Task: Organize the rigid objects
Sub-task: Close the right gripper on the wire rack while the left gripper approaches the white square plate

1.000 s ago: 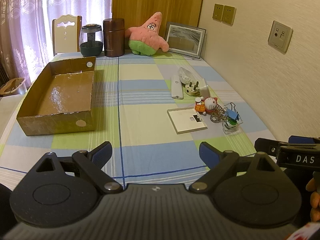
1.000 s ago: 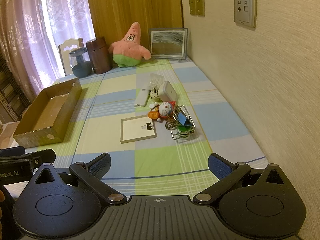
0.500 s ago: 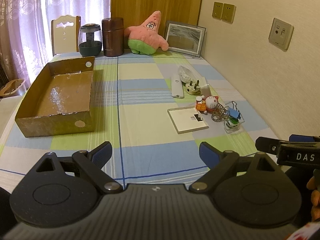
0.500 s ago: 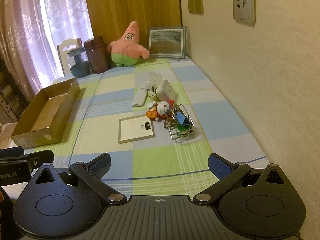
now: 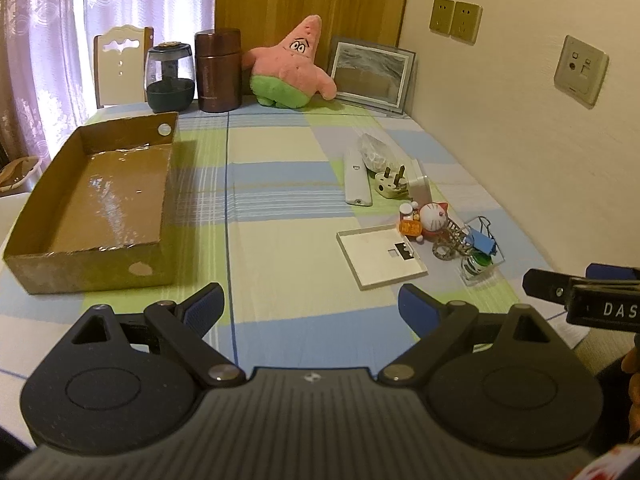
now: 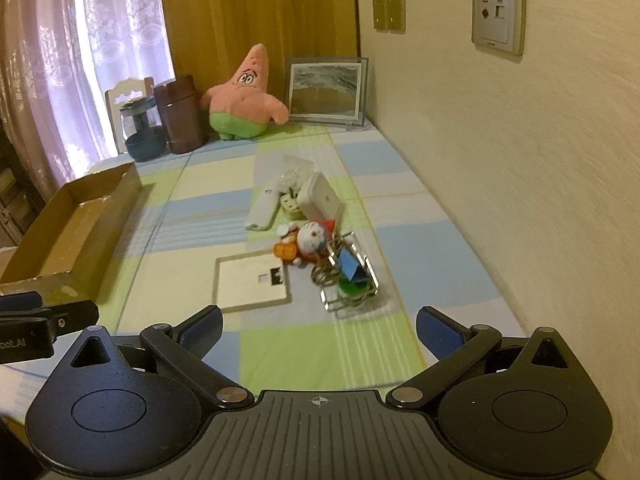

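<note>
Across our checked blue-green tablecloth (image 5: 280, 240) sit an empty brown cardboard tray (image 5: 36, 264) and cluttered trinkets; our left gripper (image 5: 310, 306) and right gripper (image 6: 319, 328) both gape, holding nothing.

A pink star-shaped plush toy (image 5: 294, 66) sat at the far end of the checked tabletop (image 5: 280, 248), between a brown cylindrical canister (image 5: 218, 70) and a framed landscape picture (image 5: 370, 74) leaning on the wall; lilac lace curtains (image 5: 52, 40) hung behind.

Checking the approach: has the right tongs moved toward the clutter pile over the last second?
Yes. The right tongs has advanced: the white frame and wire basket sit larger and lower in its view than before.
</note>
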Action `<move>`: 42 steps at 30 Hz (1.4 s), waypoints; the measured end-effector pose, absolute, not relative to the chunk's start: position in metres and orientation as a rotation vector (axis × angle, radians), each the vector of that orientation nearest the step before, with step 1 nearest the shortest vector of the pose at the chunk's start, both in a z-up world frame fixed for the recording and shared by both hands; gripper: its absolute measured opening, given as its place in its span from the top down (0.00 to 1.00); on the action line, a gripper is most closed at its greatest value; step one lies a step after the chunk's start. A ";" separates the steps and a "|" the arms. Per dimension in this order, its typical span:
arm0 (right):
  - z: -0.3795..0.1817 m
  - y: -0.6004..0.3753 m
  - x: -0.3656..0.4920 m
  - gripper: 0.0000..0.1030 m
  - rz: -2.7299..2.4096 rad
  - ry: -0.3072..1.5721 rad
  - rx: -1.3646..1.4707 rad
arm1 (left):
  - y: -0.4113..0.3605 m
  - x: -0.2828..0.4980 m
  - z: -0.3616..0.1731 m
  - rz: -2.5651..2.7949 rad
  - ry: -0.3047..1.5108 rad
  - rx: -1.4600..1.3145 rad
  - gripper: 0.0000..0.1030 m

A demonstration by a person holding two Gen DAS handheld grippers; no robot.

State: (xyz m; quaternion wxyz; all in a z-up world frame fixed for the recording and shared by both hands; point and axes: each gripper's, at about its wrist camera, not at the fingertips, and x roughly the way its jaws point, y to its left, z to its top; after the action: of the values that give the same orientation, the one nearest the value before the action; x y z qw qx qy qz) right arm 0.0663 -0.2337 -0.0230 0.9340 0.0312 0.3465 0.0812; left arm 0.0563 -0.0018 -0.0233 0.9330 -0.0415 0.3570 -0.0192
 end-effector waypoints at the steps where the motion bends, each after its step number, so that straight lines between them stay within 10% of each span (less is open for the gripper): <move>1: -0.025 -0.235 0.072 0.02 0.164 0.708 0.061 | -0.002 0.061 -0.025 -0.040 0.731 -0.081 0.11; 17: -0.059 -0.235 0.132 0.03 0.220 0.665 -0.010 | -0.011 0.129 -0.056 -0.105 0.735 -0.035 0.12; 42: -0.106 -0.237 0.180 0.39 0.265 0.840 -0.137 | -0.020 0.166 -0.109 -0.243 0.768 -0.043 0.12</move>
State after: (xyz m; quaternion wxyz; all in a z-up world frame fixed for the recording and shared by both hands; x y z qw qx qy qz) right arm 0.1802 -0.2374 -0.1064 0.9023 -0.0662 0.4063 0.1282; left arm 0.1657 -0.0200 -0.1094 0.9197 -0.0210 0.3737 -0.1184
